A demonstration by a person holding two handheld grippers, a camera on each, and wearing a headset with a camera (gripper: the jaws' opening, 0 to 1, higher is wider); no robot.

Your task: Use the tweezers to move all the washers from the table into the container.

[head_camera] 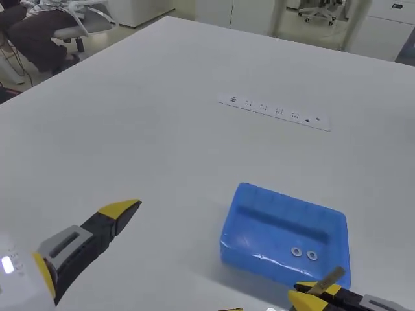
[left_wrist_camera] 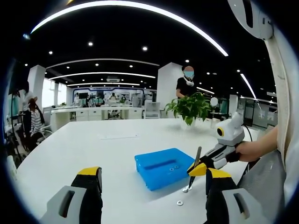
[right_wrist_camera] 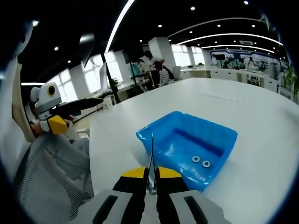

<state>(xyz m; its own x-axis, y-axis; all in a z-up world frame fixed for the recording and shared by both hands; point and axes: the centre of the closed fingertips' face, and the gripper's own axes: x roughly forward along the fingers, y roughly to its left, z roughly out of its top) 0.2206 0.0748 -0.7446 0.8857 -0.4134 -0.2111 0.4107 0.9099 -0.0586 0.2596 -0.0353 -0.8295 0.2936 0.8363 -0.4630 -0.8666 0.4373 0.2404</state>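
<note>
A blue container [head_camera: 285,230] sits on the white table [head_camera: 162,129] with two washers [head_camera: 303,254] inside. My right gripper [right_wrist_camera: 148,171] is shut on the tweezers [right_wrist_camera: 152,149], just in front of the container's near wall. In the left gripper view the tweezers' tip reaches down to a washer [left_wrist_camera: 186,190] on the table; another loose washer [left_wrist_camera: 180,203] lies a little nearer. My left gripper [left_wrist_camera: 154,173] hangs open with nothing in it, to the left of the container, its yellow fingertip [head_camera: 122,209] above the table.
A flat strip of sockets [head_camera: 273,111] is set into the table beyond the container. A seated person [head_camera: 39,26] and office chairs are past the far left edge. A potted plant [left_wrist_camera: 190,107] stands behind the table.
</note>
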